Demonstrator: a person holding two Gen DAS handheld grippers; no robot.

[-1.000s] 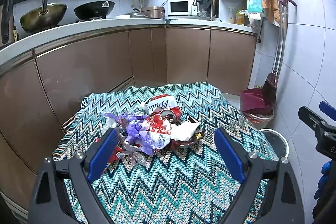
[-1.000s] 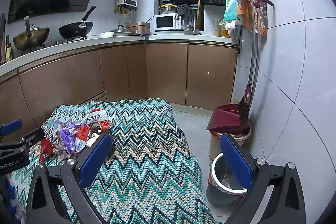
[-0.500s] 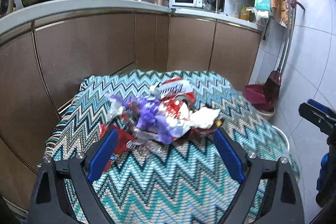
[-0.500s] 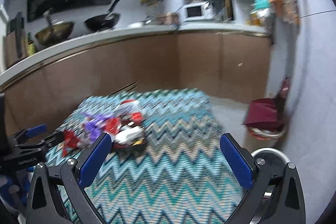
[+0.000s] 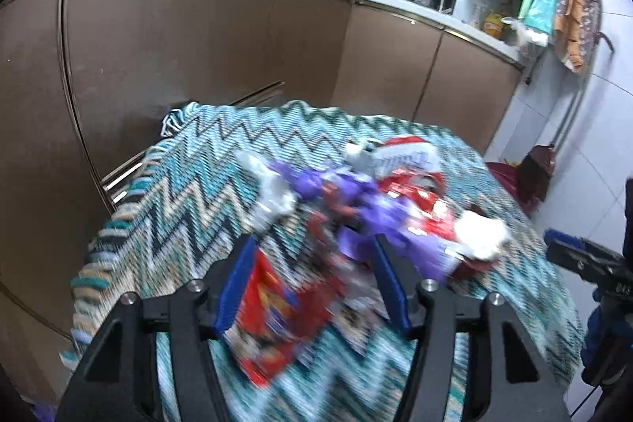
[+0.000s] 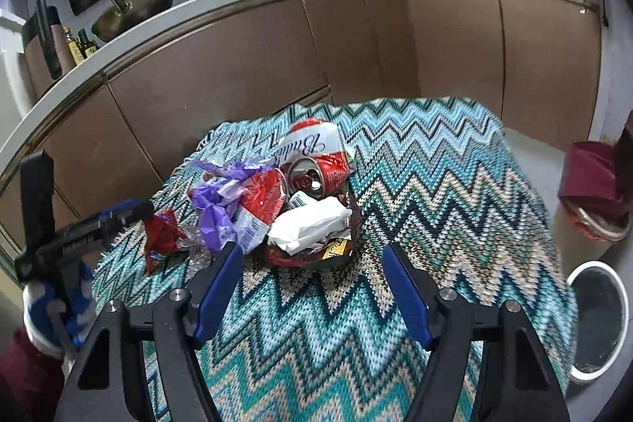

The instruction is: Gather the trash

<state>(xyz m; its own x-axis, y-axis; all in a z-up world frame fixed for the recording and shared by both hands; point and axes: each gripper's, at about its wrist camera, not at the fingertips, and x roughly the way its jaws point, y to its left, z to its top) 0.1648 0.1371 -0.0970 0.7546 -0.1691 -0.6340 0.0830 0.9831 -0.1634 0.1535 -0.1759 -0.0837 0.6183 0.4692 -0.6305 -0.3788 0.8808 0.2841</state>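
Trash (image 6: 285, 208) sits heaped toward the far left of the zigzag cloth (image 6: 435, 184) covering the tabletop, the pile stretched left to right. At its back a crushed red can (image 6: 316, 173) lies on its side, its open mouth turned toward the right wrist camera, with a red-and-white wrapper (image 6: 308, 141) behind it. White crumpled paper (image 6: 308, 226) rests at the front, purple ribbon (image 6: 215, 200) to the left, and a red snack packet (image 6: 160, 238) lies apart at the left edge. Right tongs (image 6: 312, 287) hang apart just short of the white paper, touching nothing. Left tongs (image 5: 312, 283) are apart too, straddling the red packet (image 5: 277, 319), but that view is smeared with blur, so contact is impossible to call. A steel bin (image 6: 599, 319) is cut off at the right.
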